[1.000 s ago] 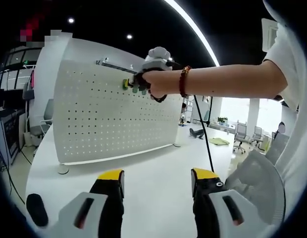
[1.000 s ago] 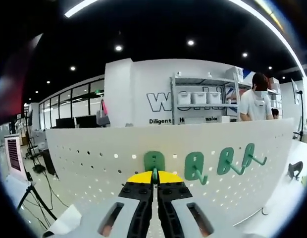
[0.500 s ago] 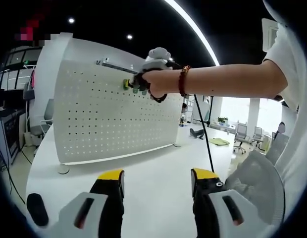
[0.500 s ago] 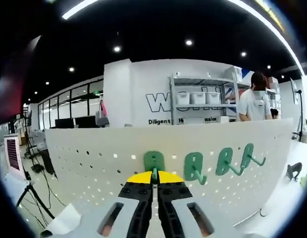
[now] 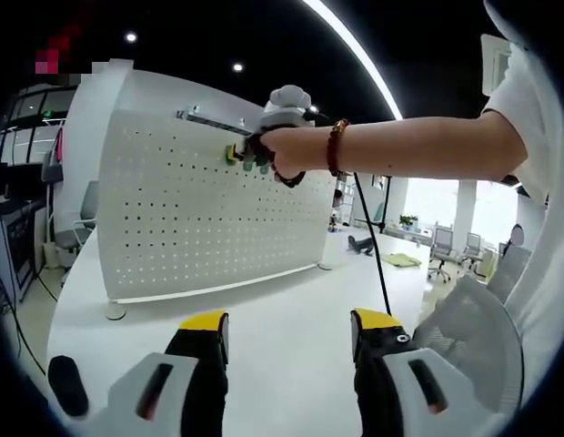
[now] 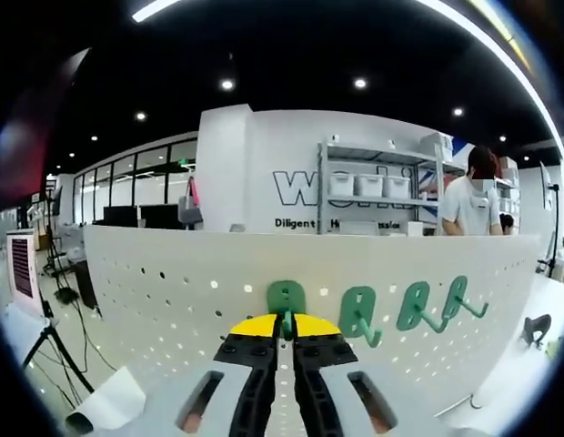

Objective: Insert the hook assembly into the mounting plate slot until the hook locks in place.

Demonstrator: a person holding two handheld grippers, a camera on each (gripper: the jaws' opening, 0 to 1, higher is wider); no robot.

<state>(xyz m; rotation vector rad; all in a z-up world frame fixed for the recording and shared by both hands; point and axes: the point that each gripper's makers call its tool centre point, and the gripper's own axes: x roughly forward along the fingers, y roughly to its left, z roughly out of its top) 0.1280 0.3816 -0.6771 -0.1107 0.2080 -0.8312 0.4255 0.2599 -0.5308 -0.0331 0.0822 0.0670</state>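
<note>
The white pegboard mounting plate (image 5: 209, 214) stands upright on the white table; it also spans the right gripper view (image 6: 173, 300). In that view my right gripper (image 6: 284, 330) is shut on a green hook (image 6: 285, 299) whose back sits against the board near its top edge. Three more green hooks (image 6: 359, 312) hang to its right. In the left gripper view the right gripper (image 5: 238, 155), held in a hand wearing a bead bracelet, presses against the board's upper part. My left gripper (image 5: 289, 330) hovers open over the table, well short of the board, with nothing between its jaws.
A white table (image 5: 273, 309) carries the board on small round feet (image 5: 115, 311). A cable (image 5: 377, 255) hangs from the right gripper. A dark object (image 5: 65, 382) lies at the table's left edge. Office chairs (image 5: 443, 255), shelves (image 6: 368, 196) and a person (image 6: 473, 196) are behind.
The right gripper view has shifted slightly, the board now sitting a little lower. The hook stays gripped against the board. The left gripper has not moved.
</note>
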